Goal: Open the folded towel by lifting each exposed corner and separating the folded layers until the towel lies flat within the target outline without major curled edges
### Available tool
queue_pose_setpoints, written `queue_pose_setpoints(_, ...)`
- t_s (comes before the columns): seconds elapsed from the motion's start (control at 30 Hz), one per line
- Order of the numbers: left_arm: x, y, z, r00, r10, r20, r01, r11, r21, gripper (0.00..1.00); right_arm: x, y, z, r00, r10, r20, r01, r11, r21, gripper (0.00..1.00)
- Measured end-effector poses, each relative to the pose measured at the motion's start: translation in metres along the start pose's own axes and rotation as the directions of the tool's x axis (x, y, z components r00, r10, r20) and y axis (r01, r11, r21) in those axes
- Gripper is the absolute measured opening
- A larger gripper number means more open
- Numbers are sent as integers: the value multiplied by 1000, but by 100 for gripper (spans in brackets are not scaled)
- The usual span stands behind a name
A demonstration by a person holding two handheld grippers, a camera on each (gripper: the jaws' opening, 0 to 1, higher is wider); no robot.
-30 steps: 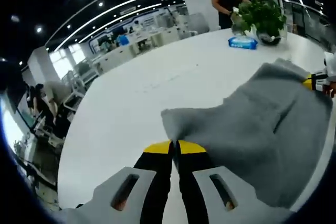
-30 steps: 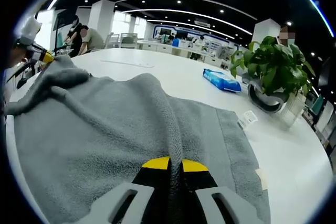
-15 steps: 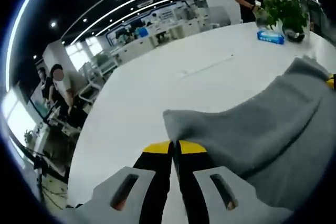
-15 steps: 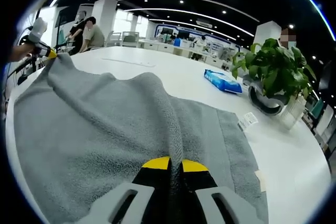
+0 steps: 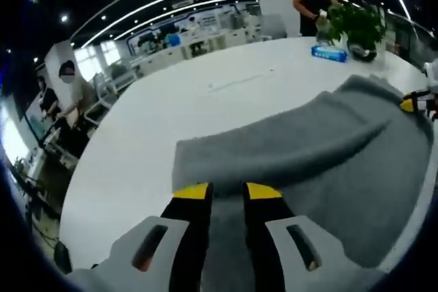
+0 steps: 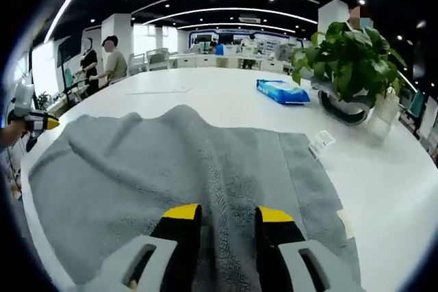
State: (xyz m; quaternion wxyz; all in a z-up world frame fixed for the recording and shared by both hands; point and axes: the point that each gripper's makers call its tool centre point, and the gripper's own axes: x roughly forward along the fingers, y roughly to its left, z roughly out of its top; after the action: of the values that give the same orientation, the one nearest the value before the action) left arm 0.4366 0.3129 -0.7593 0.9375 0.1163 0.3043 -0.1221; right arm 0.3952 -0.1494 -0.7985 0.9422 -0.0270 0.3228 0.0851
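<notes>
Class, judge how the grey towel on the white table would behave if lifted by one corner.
The towel would probably sag and drape: a soft ridge already runs along it. It looks thick, so probably not weightless. Its looped pile should grip rather than slip on the table.

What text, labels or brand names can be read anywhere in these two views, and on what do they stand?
None can be read.
Blue packet near the potted plant: has printing, too blurred to read.
Small white card on the table beside the grey towel: markings too small to read.
Distant wall signage: blurred, unreadable.
</notes>
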Motion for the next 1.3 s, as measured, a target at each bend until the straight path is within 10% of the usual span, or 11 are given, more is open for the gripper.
queue_pose_setpoints(0.27, 6, -29, -41, 990, -60, -128, 59, 998, -12, 30, -4, 6, -15, 995, 59, -77, -64, 996, -64, 53)
queue_pose_setpoints(0.7, 9, -9, -42, 992, -42, -121, 25, 990, -137, 48, 19, -2, -3, 993, 57, -99, -62, 997, -50, 81)
queue_pose_setpoints(1.3, 46, 18, -18, 997, -13, -78, 1, 988, -153, 48, 66, -15, 38, 995, 77, -70, -82, 994, -66, 83)
